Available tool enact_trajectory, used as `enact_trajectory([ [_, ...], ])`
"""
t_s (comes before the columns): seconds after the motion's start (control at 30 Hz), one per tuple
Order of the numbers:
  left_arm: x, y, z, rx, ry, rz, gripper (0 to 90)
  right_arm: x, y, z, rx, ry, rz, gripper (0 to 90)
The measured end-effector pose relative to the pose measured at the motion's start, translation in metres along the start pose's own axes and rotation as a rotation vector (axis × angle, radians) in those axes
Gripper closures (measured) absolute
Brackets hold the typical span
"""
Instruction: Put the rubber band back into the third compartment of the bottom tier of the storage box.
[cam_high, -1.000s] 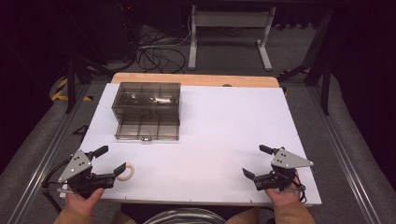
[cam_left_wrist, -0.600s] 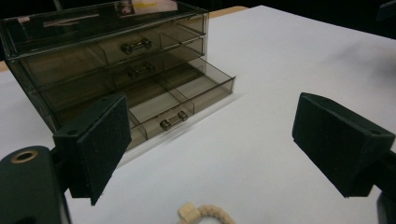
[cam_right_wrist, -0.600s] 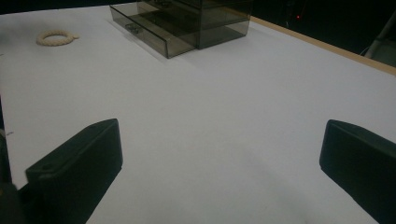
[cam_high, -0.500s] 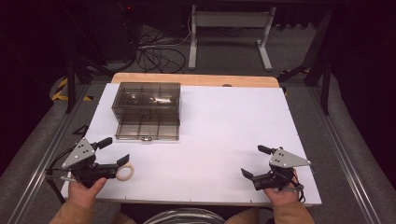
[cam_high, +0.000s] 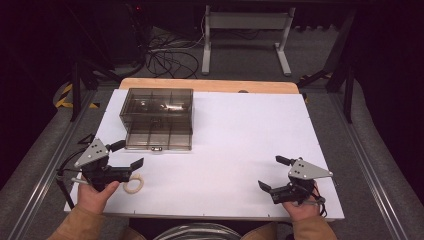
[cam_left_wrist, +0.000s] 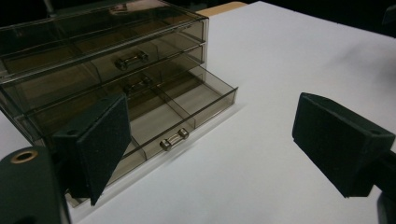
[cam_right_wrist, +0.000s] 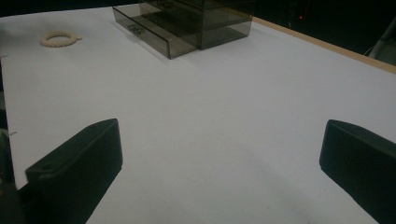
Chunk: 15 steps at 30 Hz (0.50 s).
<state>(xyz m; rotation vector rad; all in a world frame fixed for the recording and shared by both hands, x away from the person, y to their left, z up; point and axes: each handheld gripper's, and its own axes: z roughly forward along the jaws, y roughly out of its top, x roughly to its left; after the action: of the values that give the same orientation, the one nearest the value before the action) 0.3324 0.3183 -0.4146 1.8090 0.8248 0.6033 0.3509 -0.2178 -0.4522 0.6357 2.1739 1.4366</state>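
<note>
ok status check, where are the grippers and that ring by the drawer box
Left gripper open, over the ring, not gripping. Right gripper open, idle. Drawer box bottom drawer open; nothing between.

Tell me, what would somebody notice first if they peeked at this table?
Probably the smoky see-through drawer box at the far left of the white table, with its bottom drawer pulled out. Next, the little cream ring near the front left edge, right beside the open left gripper. The right gripper, also open, hovers at the front right.
</note>
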Motion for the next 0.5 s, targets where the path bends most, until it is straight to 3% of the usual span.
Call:
enact_trajectory([
  [0.07,0.0008,0.0021,0.0016,0.018,0.006,0.033,12.4,-0.0003,-0.0001,-0.0001,-0.002,0.003,0.002,0.0],
  [0.2,0.0015,0.0045,0.0044,0.042,-0.005,0.046,12.6,-0.0008,-0.0004,0.0006,-0.002,0.005,0.001,0.0],
  [0.27,0.0035,0.0049,0.005,0.038,-0.016,0.035,12.6,-0.0008,-0.0004,0.0007,-0.002,0.006,0.001,0.0],
  [0.3,0.0057,0.004,0.0059,0.022,-0.047,-0.002,12.8,-0.0009,-0.0004,0.0007,-0.002,0.009,0.001,0.0],
  [0.37,0.0057,0.0032,0.0062,0.025,-0.059,-0.017,13.1,-0.0008,-0.0004,0.0006,-0.005,0.016,0.002,0.0],
  [0.43,0.0043,0.0024,0.0073,0.027,-0.055,-0.023,13.3,-0.0005,-0.0003,0.0002,-0.008,0.016,0.0,0.0],
  [0.5,0.0043,0.0024,0.0076,0.038,-0.047,-0.004,14.1,-0.0008,-0.0004,0.0005,-0.005,0.017,0.001,0.0],
])
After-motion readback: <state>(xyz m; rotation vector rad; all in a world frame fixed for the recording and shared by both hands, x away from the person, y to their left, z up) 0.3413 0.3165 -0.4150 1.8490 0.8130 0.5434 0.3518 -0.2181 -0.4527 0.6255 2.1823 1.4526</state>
